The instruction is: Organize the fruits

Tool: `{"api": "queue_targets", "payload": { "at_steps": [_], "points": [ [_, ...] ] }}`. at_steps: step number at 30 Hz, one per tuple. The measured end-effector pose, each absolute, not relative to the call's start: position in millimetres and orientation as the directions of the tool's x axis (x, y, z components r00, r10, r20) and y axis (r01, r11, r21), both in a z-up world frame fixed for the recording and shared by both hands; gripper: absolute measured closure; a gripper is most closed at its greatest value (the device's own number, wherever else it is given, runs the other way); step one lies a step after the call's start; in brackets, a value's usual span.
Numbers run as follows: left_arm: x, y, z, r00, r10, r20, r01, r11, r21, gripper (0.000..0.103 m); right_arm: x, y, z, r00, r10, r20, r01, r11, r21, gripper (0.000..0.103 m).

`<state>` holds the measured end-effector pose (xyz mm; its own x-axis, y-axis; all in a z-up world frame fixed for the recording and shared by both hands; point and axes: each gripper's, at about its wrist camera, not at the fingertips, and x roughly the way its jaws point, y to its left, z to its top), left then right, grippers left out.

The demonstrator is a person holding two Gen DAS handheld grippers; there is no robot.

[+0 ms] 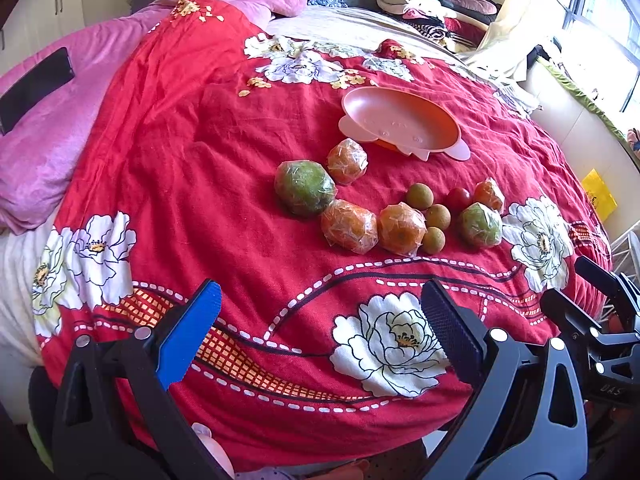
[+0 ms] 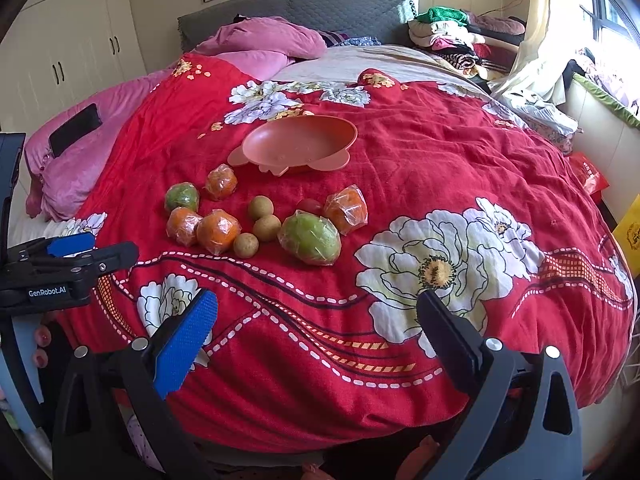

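Observation:
Several fruits lie on the red floral bedspread: wrapped oranges (image 1: 349,231) (image 2: 218,231), two wrapped green fruits (image 1: 305,187) (image 2: 310,238), three small brown longans (image 1: 437,216) (image 2: 267,227) and a red tomato (image 1: 459,198) (image 2: 310,205). An empty pink plate (image 1: 400,124) (image 2: 300,142) sits just beyond them. My left gripper (image 1: 320,328) is open and empty, hovering near the bed's front edge, well short of the fruit. My right gripper (image 2: 316,328) is open and empty too, at the front edge. The left gripper's side shows at the left in the right wrist view (image 2: 60,264).
Pink pillows (image 2: 264,40) and a black phone (image 2: 76,128) lie at the bed's left and head. Folded clothes (image 2: 452,36) pile up at the far right. A window ledge (image 2: 600,120) runs along the right side. A yellow bag (image 1: 598,196) sits beside the bed.

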<state>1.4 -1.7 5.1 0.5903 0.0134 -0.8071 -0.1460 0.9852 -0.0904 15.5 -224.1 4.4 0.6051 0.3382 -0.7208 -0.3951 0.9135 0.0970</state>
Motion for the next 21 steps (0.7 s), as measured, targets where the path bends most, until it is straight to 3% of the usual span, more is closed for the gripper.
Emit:
{"api": "queue_targets", "payload": {
  "at_steps": [21],
  "points": [
    [1.2, 0.7, 7.1, 0.591, 0.010, -0.807, -0.145, 0.985, -0.094, 0.009, 16.7, -223.8, 2.3, 0.601, 0.337, -0.725, -0.394, 0.914, 0.098, 0.004]
  ]
}}
